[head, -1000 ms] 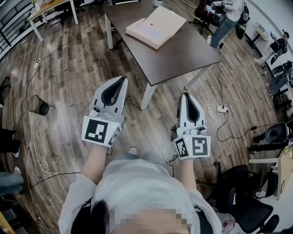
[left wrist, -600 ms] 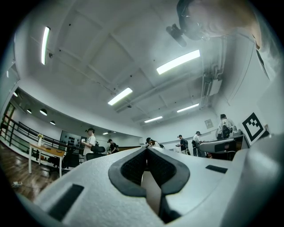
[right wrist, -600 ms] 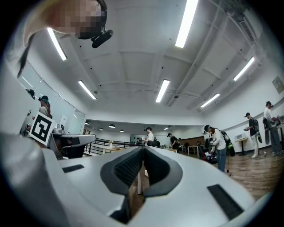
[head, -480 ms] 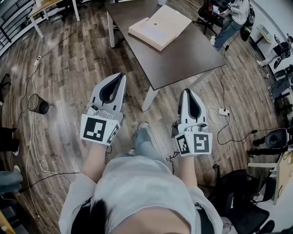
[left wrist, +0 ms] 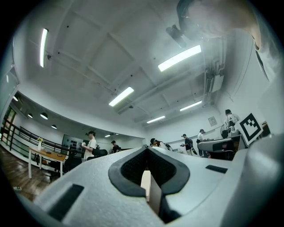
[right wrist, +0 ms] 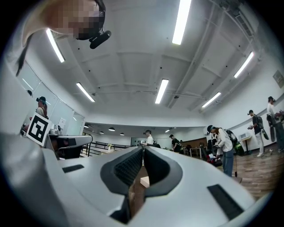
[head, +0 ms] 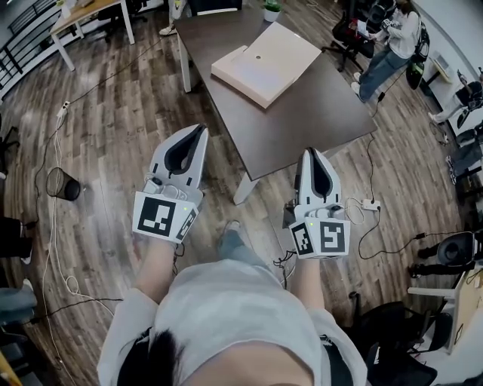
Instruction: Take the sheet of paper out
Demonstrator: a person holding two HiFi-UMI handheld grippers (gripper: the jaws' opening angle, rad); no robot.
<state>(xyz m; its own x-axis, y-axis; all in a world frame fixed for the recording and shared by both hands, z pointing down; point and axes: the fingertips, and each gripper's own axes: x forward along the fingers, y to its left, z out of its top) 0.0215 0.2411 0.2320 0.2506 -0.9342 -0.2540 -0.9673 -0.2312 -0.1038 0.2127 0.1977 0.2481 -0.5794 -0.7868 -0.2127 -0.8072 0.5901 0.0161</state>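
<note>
A flat pale cardboard box (head: 266,62) lies on the dark brown table (head: 317,105), and no separate sheet of paper shows. Both grippers hover over the wooden floor, short of the table's near corner. The left gripper (head: 202,128) points at the table's left side, its jaws shut with nothing between them. The right gripper (head: 311,151) is close to the table's front edge, also shut and empty. In the left gripper view the box (left wrist: 145,179) shows as a pale sliver behind the closed left gripper (left wrist: 145,147). The right gripper view shows the same behind the right gripper (right wrist: 143,148).
A black wastebasket (head: 62,183) and cables lie on the floor at left. A power strip (head: 367,203) with cords lies right of the table leg (head: 245,182). A person (head: 385,53) stands at the far right. An office chair (head: 392,332) is at bottom right, a light desk (head: 83,11) far left.
Both grippers have moved forward toward the table, still shut. The table's near corner now lies closer to the right gripper.
</note>
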